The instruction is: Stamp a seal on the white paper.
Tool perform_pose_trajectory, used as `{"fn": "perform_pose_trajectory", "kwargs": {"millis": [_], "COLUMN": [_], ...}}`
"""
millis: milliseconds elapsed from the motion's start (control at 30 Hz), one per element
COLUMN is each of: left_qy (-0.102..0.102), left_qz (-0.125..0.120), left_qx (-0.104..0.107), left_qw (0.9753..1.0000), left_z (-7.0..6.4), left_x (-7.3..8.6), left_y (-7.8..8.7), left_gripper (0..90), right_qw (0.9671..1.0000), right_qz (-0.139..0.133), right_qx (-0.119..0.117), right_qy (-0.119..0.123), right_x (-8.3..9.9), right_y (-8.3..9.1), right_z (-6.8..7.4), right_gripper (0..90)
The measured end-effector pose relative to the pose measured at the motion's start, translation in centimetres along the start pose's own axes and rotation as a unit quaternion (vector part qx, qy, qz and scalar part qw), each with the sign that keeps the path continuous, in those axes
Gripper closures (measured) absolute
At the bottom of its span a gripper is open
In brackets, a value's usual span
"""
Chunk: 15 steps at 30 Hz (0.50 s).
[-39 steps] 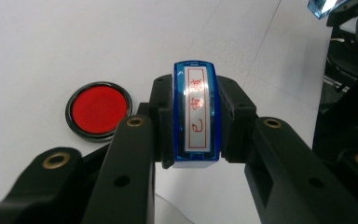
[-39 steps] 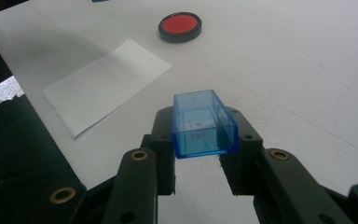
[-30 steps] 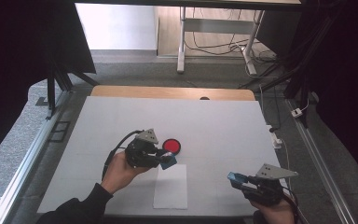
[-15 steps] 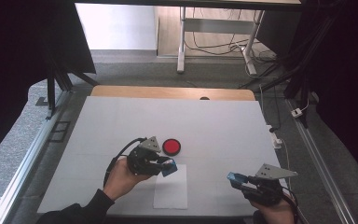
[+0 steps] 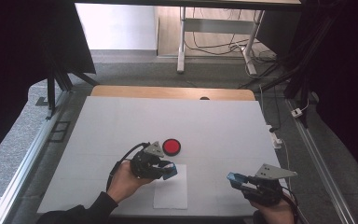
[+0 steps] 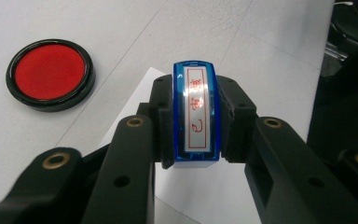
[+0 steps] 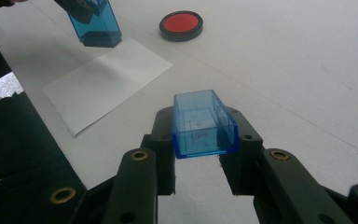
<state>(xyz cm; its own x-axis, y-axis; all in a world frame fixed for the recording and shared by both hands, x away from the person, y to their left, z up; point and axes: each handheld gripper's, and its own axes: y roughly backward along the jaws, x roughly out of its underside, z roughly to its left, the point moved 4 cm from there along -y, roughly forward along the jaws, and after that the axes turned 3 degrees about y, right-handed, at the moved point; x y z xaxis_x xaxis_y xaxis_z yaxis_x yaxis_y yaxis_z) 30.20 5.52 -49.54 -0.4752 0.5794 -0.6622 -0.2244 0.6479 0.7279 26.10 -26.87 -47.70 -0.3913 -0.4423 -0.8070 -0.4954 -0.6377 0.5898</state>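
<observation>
Over on the left side of the white table [image 5: 121, 121], the left gripper [image 5: 168, 169] hangs above the top edge of a sheet of paper [image 5: 171, 192], and its jaws are clamped tight on a blue stamp [image 6: 197, 114]. From the left gripper view the stamp's label faces the camera, silver with red characters inside a red border, and the pads [image 6: 161, 121] press both of its blue sides. Just beyond it sits the round ink pad [image 5: 171, 146], red in a black rim, resting on the table near the paper's far corner. Across to the right, well apart from the paper, the right gripper [image 5: 237, 178] is near the front edge, and its jaws pinch a clear blue cap [image 7: 203, 123], hollow side up, open end toward the camera. In the right gripper view the stamp shows at upper left, just over the paper.
</observation>
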Motion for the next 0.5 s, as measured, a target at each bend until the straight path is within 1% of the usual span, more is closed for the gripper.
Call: {"fn": "perform_pose_trajectory", "kwargs": {"millis": [67, 200, 367, 500], "left_qy": [0.001, -0.001, 0.004, -0.005], "left_qz": [0.002, 0.014, 0.017, 0.027], "left_qx": [0.002, 0.000, -0.004, -0.007], "left_qw": [1.0000, 0.9999, 0.9998, 0.9996], "left_z": [0.0, 0.1, 0.1, 0.2], "left_x": [0.1, 0.4, 0.5, 0.7], "left_y": [-0.4, -1.0, -1.7, -2.2], "left_gripper": [70.0, 70.0, 70.1, 70.0], "right_qw": [1.0000, 1.0000, 1.0000, 1.0000], "right_qz": [-0.001, -0.001, -0.001, -0.001], "right_qx": [-0.001, -0.001, -0.002, -0.002], "right_qy": [-0.001, -0.001, -0.001, -0.001], "right_x": [0.0, 0.0, 0.0, 0.0], "right_y": [0.0, 0.0, 0.0, 0.0], "right_z": [0.0, 0.0, 0.0, 0.0], "right_gripper": [68.0, 68.0, 68.0, 68.0]}}
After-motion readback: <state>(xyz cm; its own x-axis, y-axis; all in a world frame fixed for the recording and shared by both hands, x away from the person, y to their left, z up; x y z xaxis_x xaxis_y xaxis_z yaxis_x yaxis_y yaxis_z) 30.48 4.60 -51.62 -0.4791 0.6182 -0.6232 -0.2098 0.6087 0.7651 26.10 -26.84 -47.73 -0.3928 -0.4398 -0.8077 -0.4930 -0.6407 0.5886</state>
